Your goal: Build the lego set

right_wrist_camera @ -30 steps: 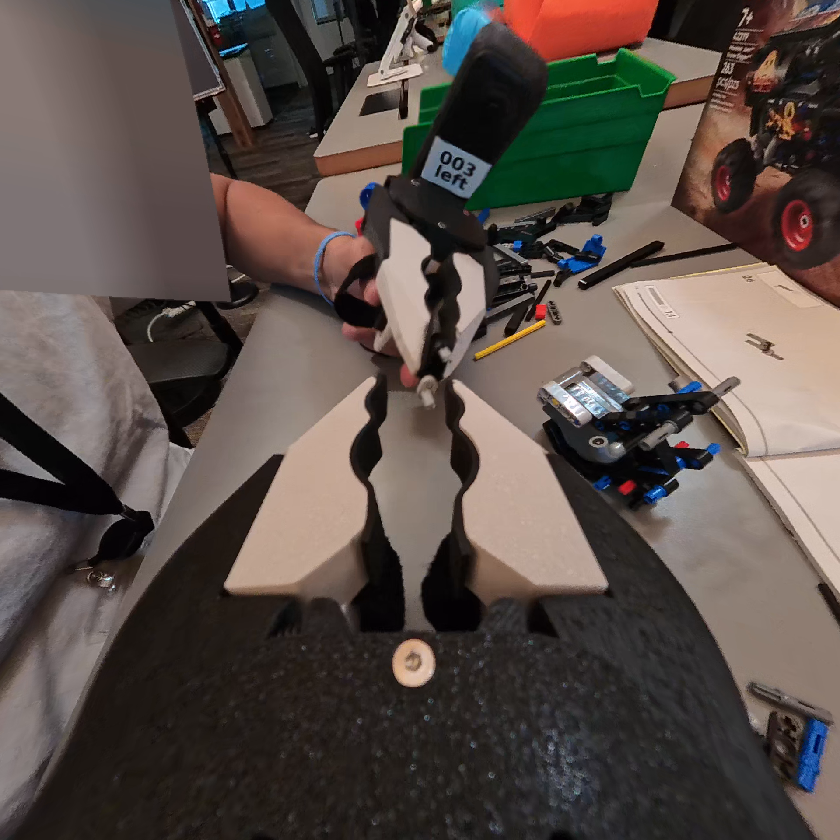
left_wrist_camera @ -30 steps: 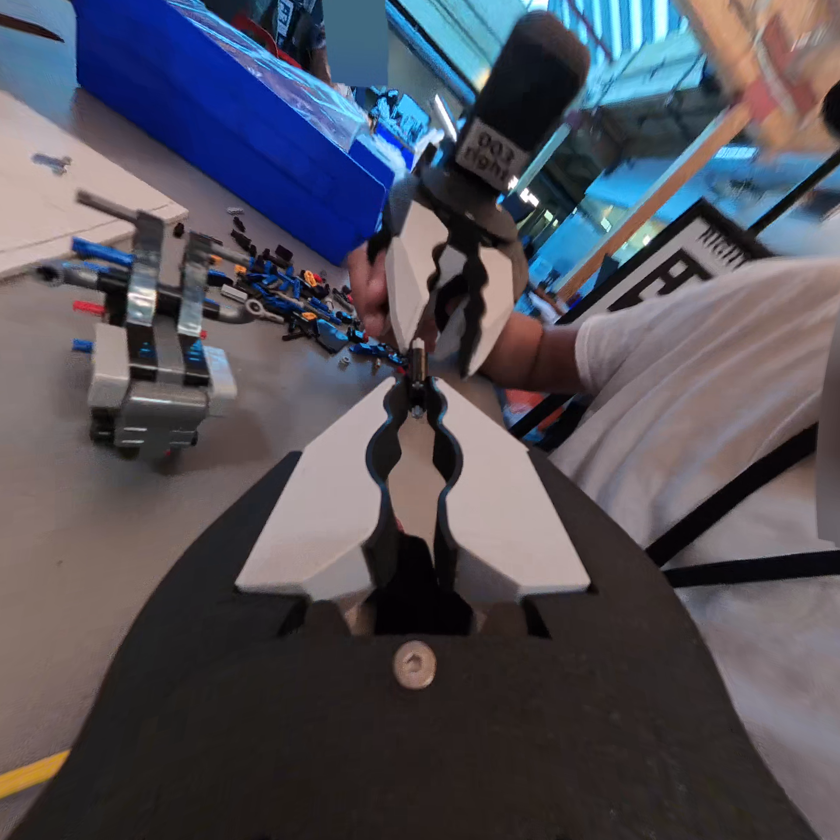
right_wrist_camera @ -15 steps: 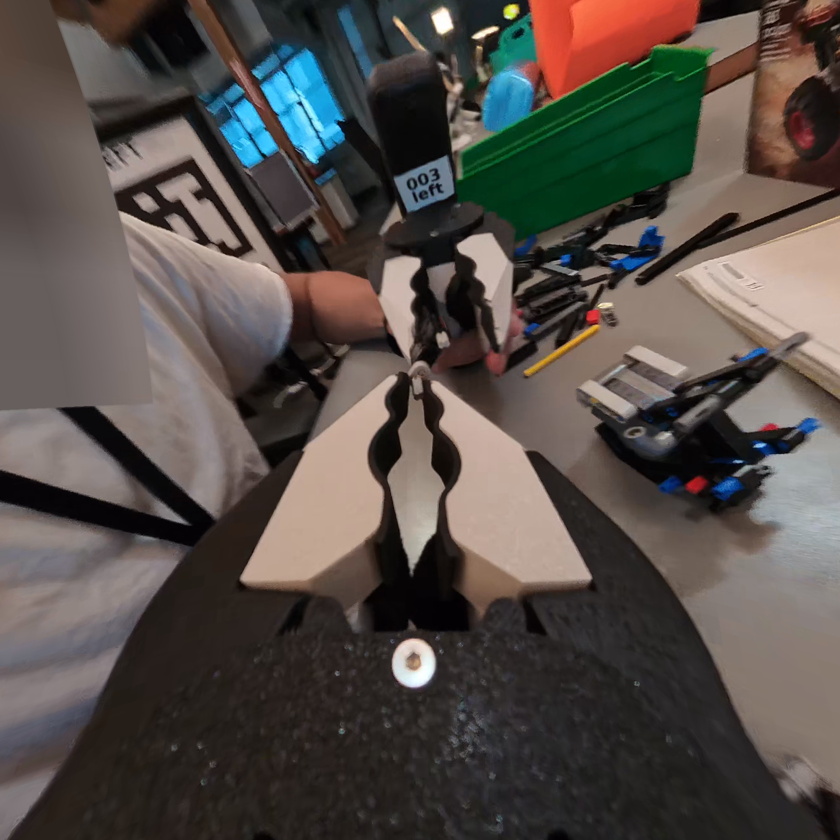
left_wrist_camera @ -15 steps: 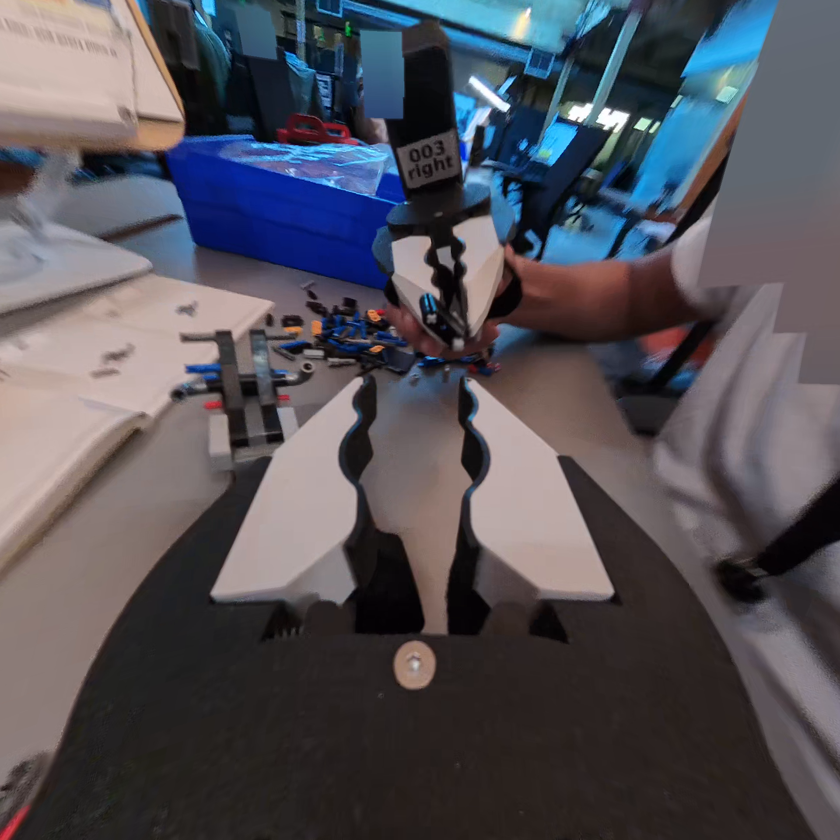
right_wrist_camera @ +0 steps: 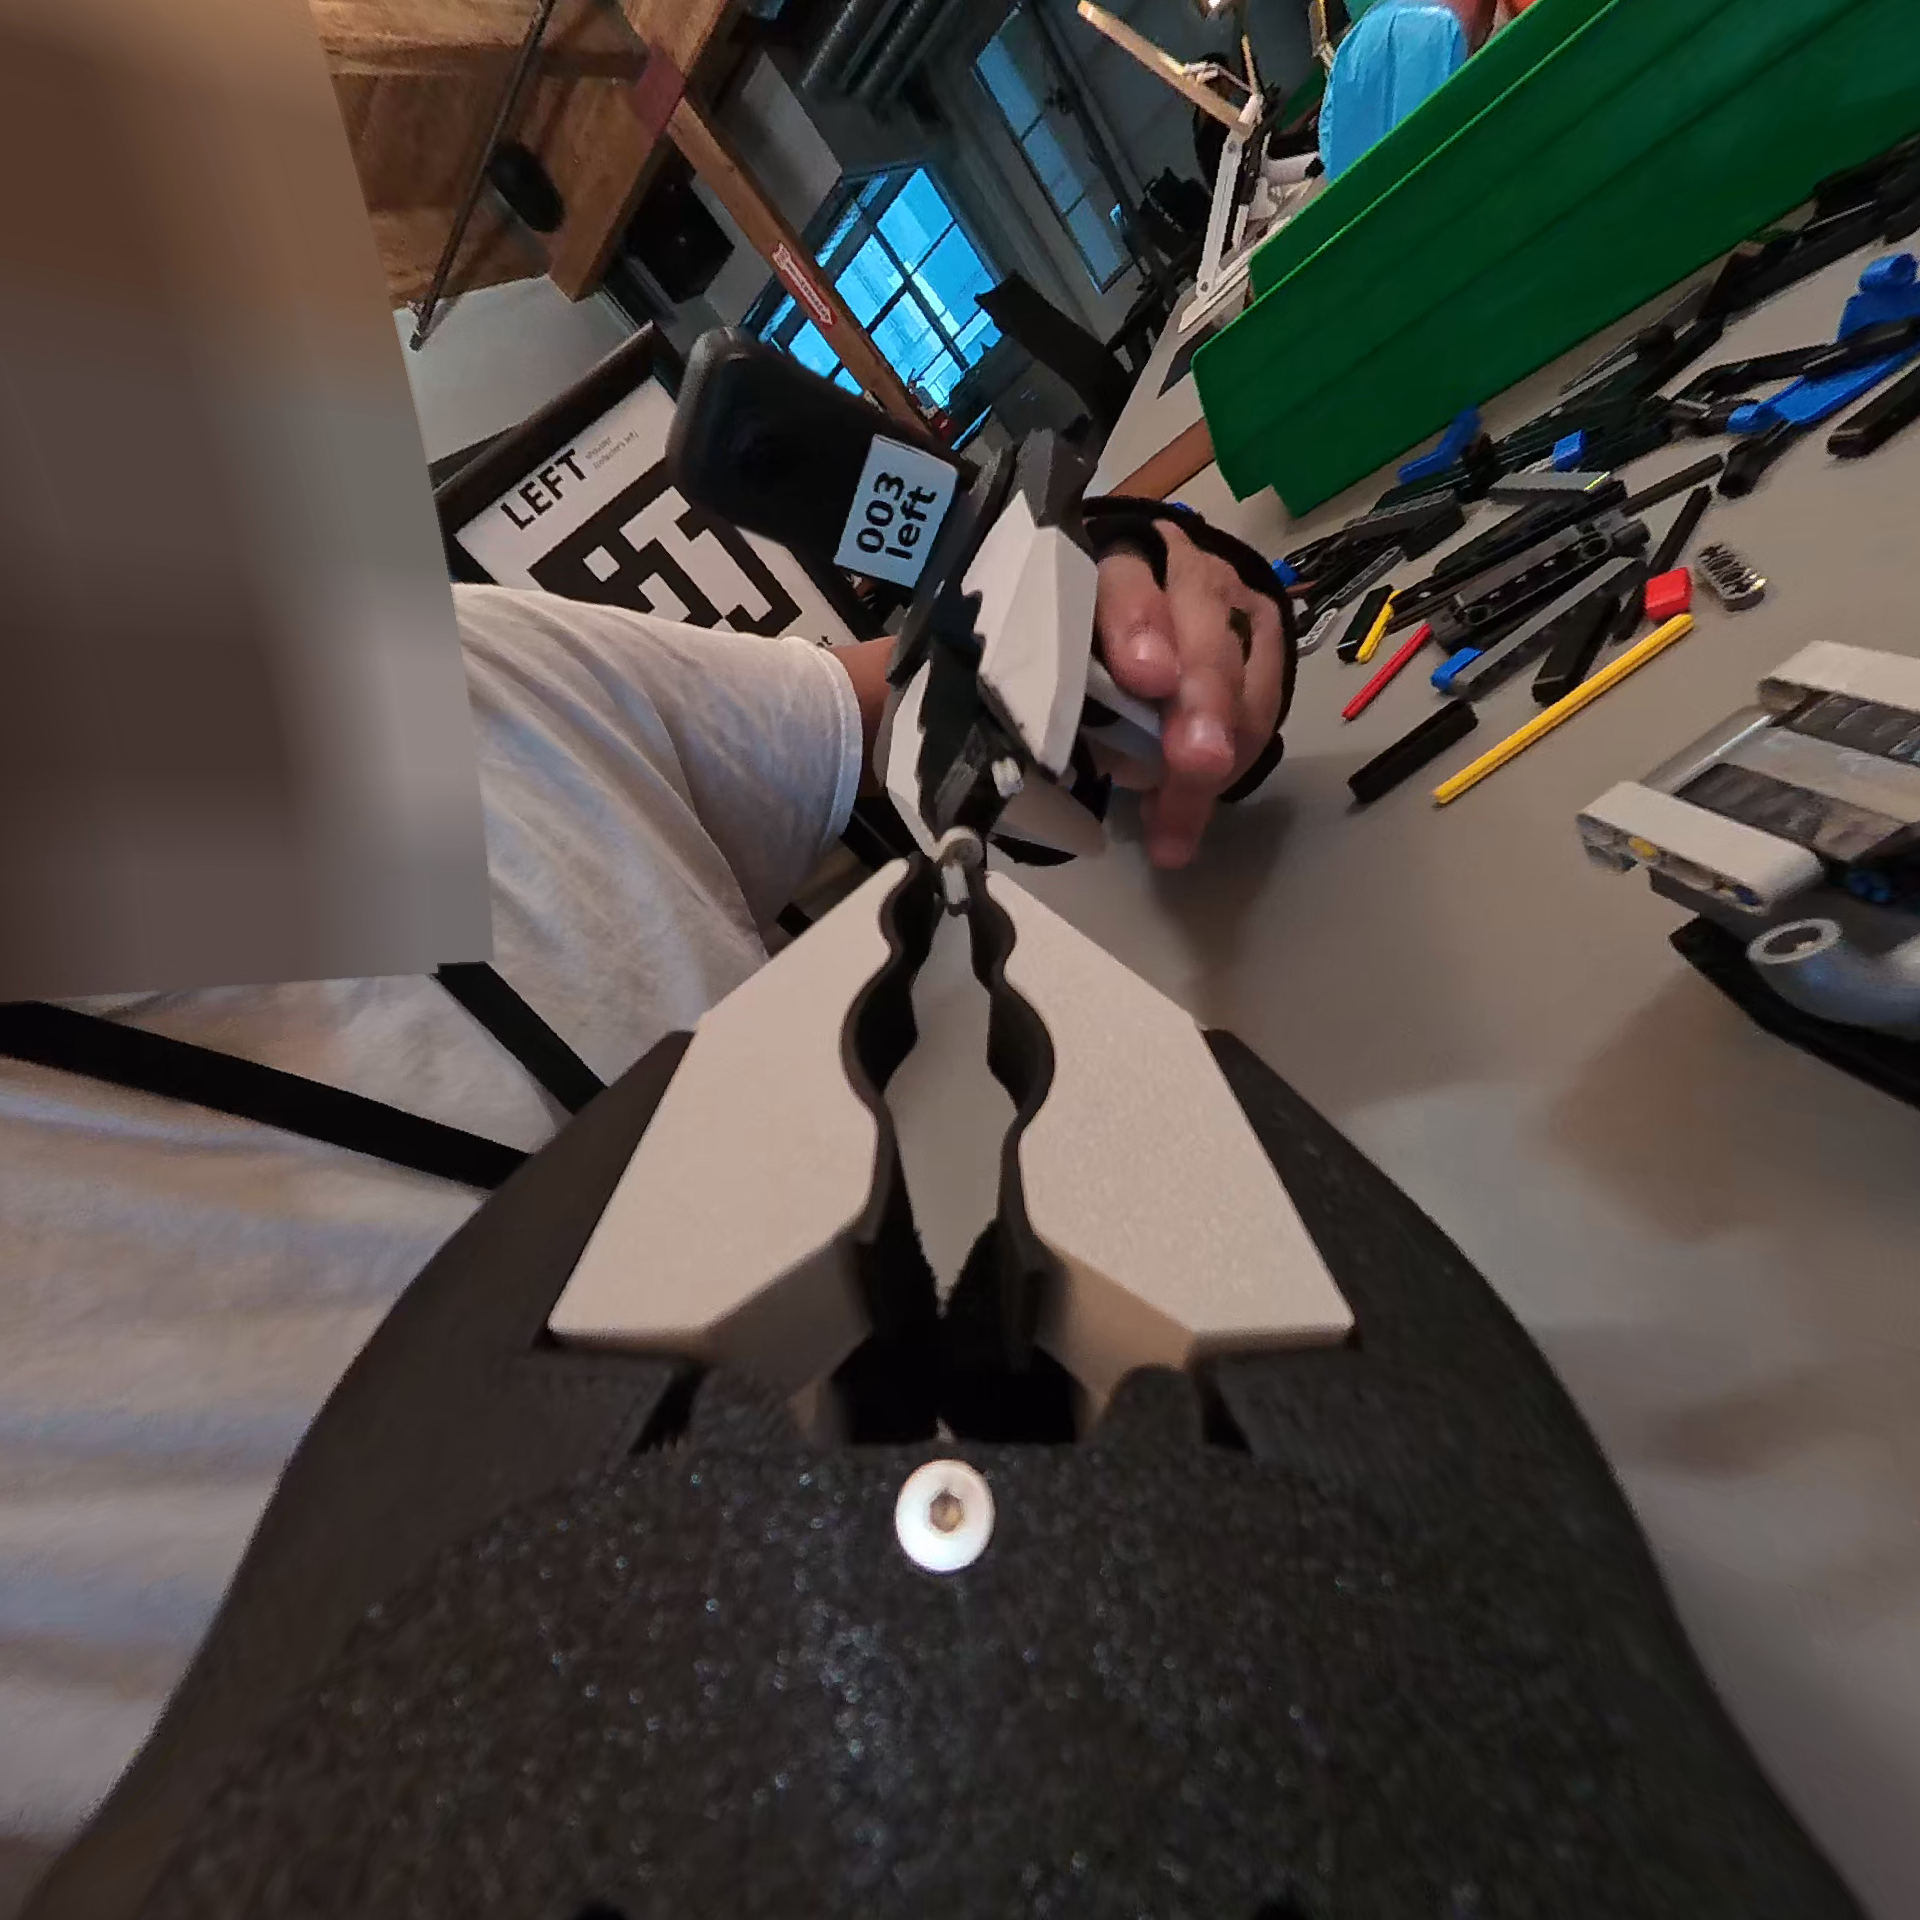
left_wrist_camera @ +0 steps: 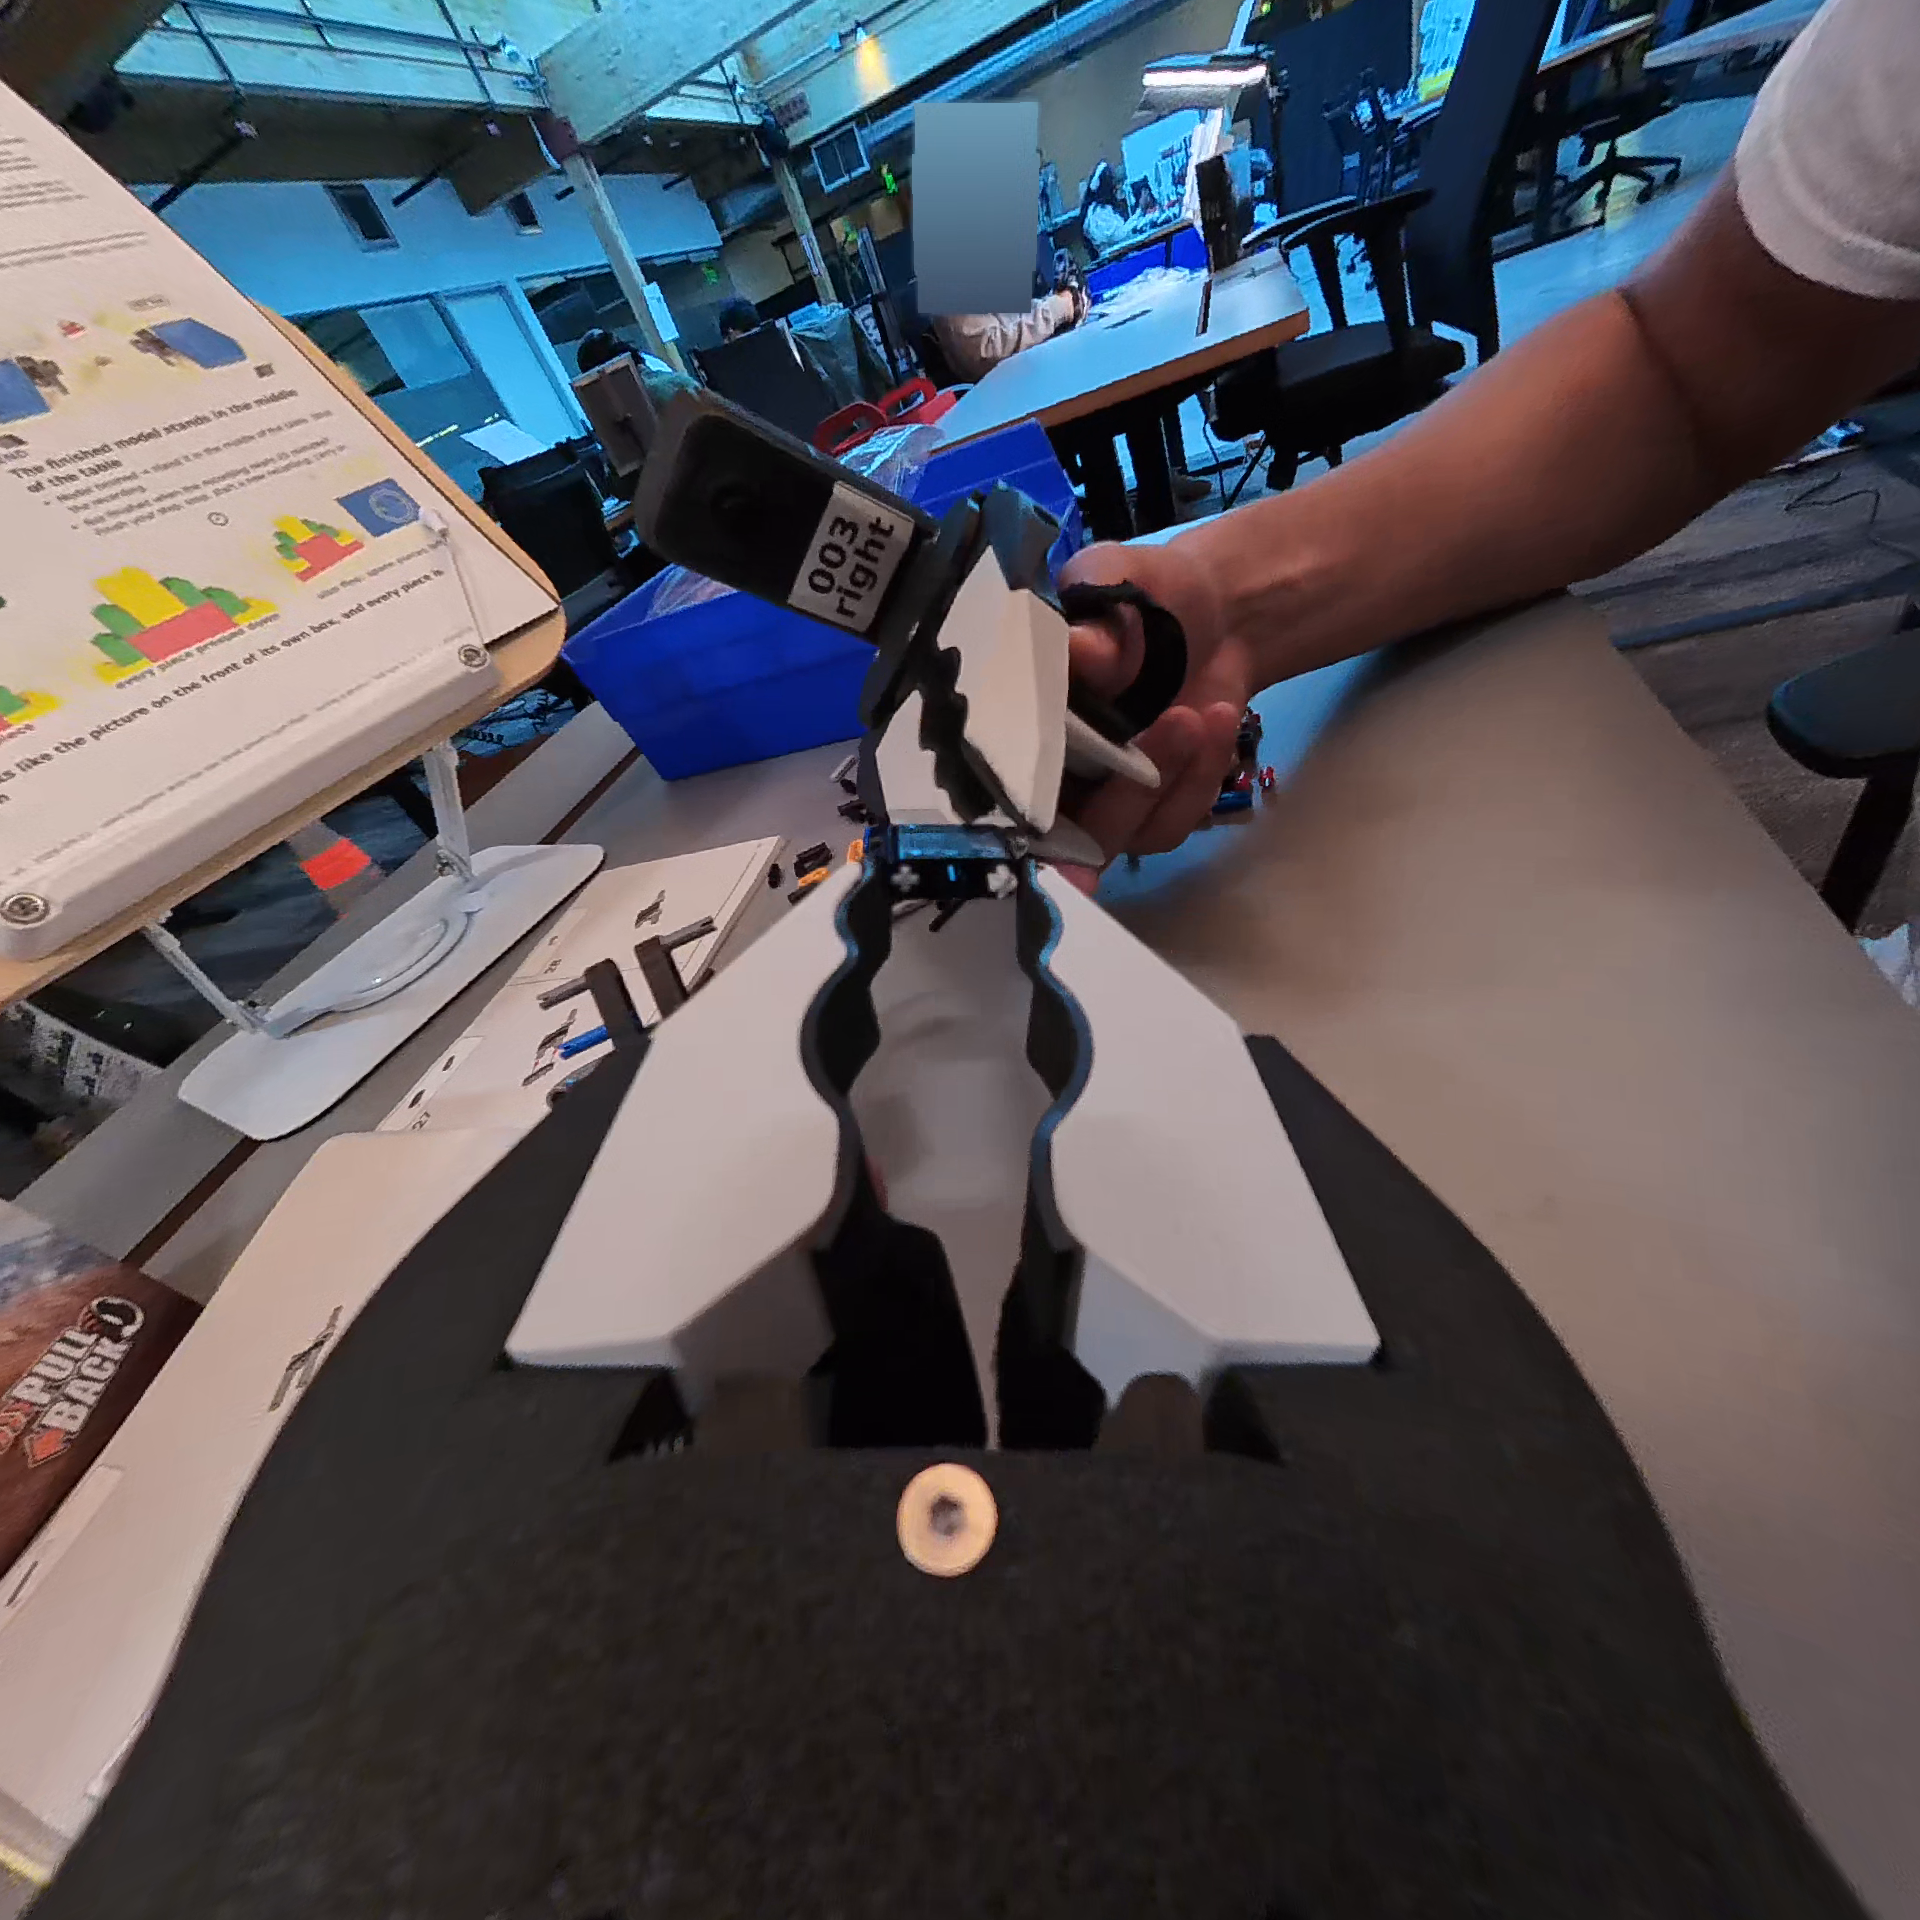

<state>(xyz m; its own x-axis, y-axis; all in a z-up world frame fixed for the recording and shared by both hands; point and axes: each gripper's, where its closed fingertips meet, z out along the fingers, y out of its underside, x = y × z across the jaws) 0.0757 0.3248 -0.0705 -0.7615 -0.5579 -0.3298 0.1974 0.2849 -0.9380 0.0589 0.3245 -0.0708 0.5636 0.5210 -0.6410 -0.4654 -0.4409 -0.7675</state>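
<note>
My left gripper (left_wrist_camera: 951,899) is shut on a short black piece (left_wrist_camera: 940,857) with white pin ends, held crosswise between its tips above the grey table (left_wrist_camera: 1455,987). My right gripper (right_wrist_camera: 943,888) faces it tip to tip and is shut on a small white pin (right_wrist_camera: 958,871) that sticks out of that black piece (right_wrist_camera: 964,758). In the left wrist view the right gripper (left_wrist_camera: 1013,836) comes down from above onto the piece. The partly built grey and black model (right_wrist_camera: 1766,831) lies on the table to the right, apart from both grippers.
Loose black, blue, red and yellow parts (right_wrist_camera: 1558,561) lie before a green bin (right_wrist_camera: 1558,260). A blue bin (left_wrist_camera: 727,665), an open instruction booklet (left_wrist_camera: 665,914), a picture board on a stand (left_wrist_camera: 208,571) and the set's box (left_wrist_camera: 62,1382) are to the left. The person's torso is close behind. The tips of both grippers are at nearly the same place.
A second ago my left gripper held the part by its pin and my right was open. Then my right gripper took the pin. My left gripper opened and now grips the black body.
</note>
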